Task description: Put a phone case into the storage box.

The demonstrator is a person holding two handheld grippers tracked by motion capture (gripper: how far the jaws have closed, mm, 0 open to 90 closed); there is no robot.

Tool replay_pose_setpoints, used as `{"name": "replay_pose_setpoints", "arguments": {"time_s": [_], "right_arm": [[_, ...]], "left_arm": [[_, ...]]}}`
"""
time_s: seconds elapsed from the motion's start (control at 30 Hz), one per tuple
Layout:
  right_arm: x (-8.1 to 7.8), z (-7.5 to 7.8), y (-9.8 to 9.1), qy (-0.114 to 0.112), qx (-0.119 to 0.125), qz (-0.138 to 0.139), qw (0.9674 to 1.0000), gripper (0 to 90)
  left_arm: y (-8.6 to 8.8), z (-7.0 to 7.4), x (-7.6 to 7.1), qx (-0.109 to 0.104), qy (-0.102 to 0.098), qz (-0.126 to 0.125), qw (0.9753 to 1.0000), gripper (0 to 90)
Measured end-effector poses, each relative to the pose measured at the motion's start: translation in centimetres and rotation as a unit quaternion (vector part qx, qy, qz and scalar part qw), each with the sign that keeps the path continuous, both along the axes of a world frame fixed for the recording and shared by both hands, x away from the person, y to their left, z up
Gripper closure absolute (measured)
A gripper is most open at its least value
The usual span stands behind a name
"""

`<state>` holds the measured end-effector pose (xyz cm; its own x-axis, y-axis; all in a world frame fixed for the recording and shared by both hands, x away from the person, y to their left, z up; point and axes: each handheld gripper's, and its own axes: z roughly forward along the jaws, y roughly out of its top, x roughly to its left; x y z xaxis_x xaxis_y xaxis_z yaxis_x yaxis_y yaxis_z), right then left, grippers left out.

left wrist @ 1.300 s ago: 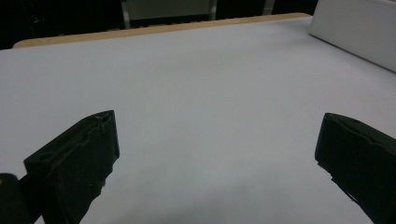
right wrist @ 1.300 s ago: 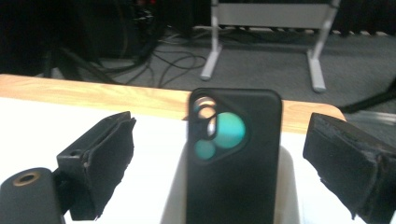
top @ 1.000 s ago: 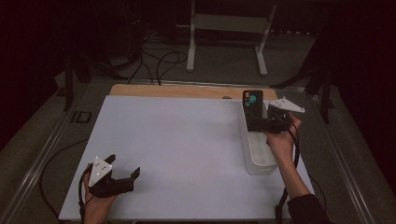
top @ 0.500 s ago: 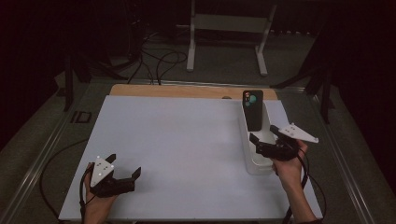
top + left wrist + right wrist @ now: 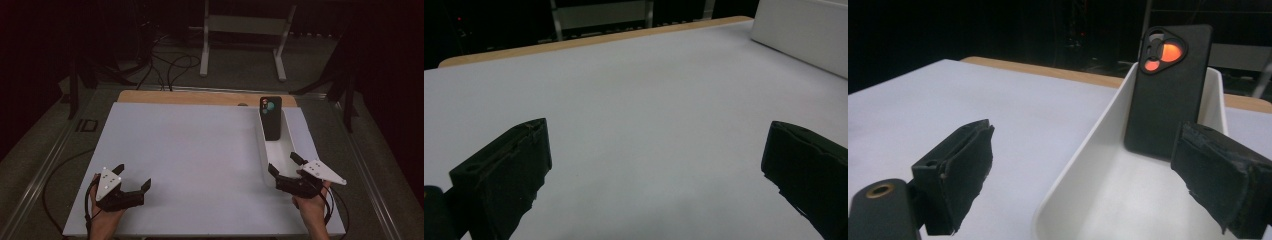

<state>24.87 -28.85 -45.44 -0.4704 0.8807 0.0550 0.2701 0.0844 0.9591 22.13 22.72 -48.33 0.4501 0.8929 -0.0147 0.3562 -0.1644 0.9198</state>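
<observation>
One black phone case (image 5: pixel 272 117) leaned in the single white tray (image 5: pixel 265 167) at right of frame. Both grippers, left (image 5: pixel 133 179) and right (image 5: pixel 283 164), gaped empty

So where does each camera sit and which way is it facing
High view: above the near edge, facing forward and down on the white table; both hands show.
Left gripper view: on the left gripper, looking across bare tabletop.
Right gripper view: on the right gripper, facing the long white plastic bin and the leaning black phone case.
High and right views share the bin and case.

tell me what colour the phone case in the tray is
Black, with a cut-out near its top; the phone case shows best in the right gripper view.
</observation>
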Motion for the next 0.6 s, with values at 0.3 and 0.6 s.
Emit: {"name": "replay_pose_setpoints", "arguments": {"time_s": [0.3, 0.6], "right_arm": [[-1.5, -1.0, -0.8, -0.021, 0.016, -0.001, 0.9997, 9.5], [-2.4, -1.2, -1.4, -0.034, 0.022, -0.007, 0.9992, 9.6]], "left_arm": [[0.1, 0.4, -0.5, 0.002, -0.02, 0.001, 0.9998, 0.2], [-0.1, 0.4, -0.7, 0.024, -0.026, -0.005, 0.9994, 0.2]]}}
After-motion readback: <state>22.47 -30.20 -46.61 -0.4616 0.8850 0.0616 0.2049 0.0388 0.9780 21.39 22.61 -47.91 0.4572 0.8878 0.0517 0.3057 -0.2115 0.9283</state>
